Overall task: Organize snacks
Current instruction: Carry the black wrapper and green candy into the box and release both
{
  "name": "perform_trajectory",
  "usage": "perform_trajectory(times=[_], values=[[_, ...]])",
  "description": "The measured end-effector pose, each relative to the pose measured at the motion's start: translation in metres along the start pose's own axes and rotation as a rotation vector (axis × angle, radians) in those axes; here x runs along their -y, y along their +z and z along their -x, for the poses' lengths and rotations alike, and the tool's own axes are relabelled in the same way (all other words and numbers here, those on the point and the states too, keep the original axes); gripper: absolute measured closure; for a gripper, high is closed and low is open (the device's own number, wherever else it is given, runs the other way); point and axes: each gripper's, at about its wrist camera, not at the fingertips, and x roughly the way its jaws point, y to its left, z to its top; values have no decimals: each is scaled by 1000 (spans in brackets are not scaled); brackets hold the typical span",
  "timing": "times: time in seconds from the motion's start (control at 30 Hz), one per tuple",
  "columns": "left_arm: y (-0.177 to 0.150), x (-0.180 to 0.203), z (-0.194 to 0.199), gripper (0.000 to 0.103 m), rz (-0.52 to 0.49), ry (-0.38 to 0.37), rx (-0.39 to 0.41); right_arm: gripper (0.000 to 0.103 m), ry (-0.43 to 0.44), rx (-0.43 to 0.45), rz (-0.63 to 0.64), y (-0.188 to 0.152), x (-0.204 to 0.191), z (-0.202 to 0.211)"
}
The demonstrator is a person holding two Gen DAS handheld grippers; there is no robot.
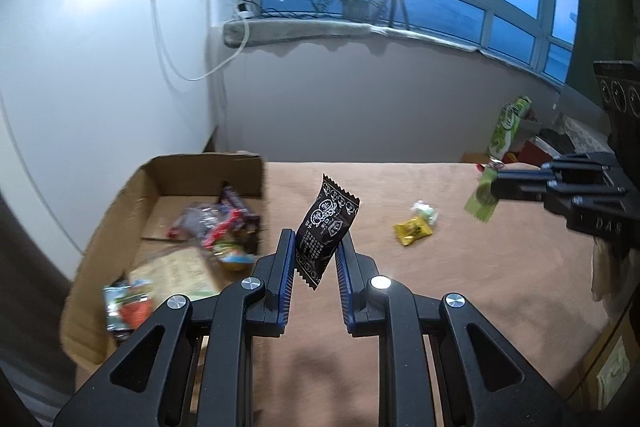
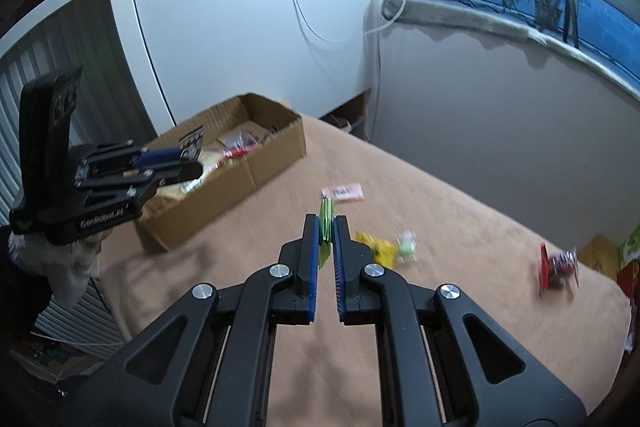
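A wide table covered with a tan, felt-like cloth (image 1: 460, 307) is spread as the work surface, and an open brown cardboard box (image 1: 132, 203) is kept at its left edge, at about ten o'clock from the left gripper, presumably as the collecting place for the snacks; mixed wrappers are already heaped inside it

The left gripper (image 1: 316, 251) is clamped on a black foil snack packet with white print (image 1: 326, 231), gripped by its lower half so that the packet stands upright and clear of the cloth, a hold that seems meant for carrying it over the box wall. The right gripper (image 2: 327, 235) is closed on a thin green snack packet (image 2: 327, 217), pinched edge-on between the blue pads

Loose snacks lie at about one o'clock from the left gripper: a small yellow crinkled packet (image 1: 412, 231) touching a small white-and-green wrapped sweet (image 1: 426, 211)

Only the right wrist view shows a pink-and-white flat packet (image 2: 343, 192) near the box and a red-and-black packet (image 2: 556, 265) at three o'clock, well apart from the rest. Only the left wrist view shows the box's contents plainly and the green packet's broad face hanging from the right gripper
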Motion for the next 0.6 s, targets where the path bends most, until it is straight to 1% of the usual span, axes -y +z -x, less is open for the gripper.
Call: perform_trajectory(times=[0.2, 0.37, 0.6], values=[[-7, -34, 12, 85, 50, 44, 11, 96, 27, 14, 27, 29, -21, -19], [-14, -60, 17, 85, 76, 82, 4, 96, 63, 12, 38, 54, -38, -41], [-25, -83, 16, 85, 110, 111, -16, 96, 94, -3, 63, 85, -65, -81]])
